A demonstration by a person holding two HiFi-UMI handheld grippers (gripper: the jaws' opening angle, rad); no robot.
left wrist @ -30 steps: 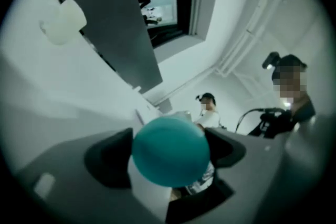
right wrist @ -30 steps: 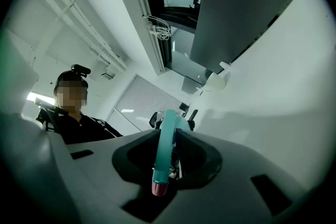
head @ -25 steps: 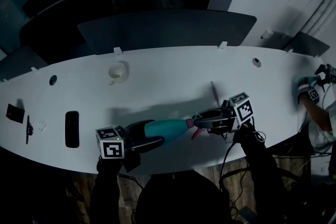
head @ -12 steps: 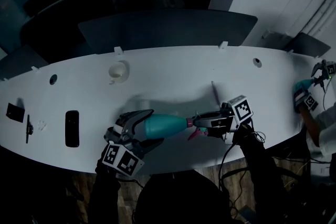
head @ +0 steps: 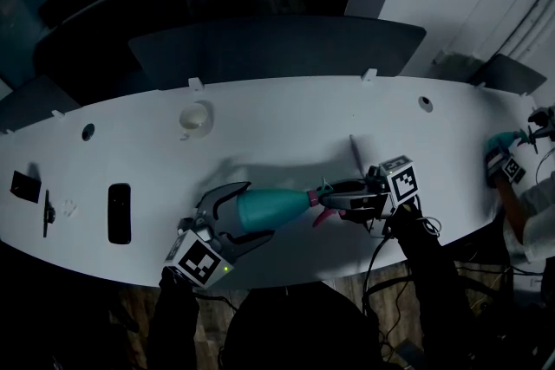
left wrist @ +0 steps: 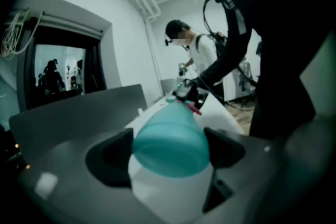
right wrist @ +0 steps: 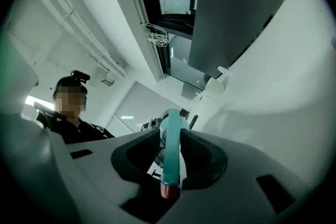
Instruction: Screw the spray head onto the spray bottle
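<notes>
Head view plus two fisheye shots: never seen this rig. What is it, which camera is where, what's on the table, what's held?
No robot here: a person holds a two-jaw tool in each hand. The head view comes from a camera on the person's head, looking down on the table. The other two cameras ride on the tools and look along their jaws. The left tool is clamped on the teal bottle. The right tool grips the spray head at the bottle's neck. On the table lie a dark flat slab and a small pale round object.
</notes>
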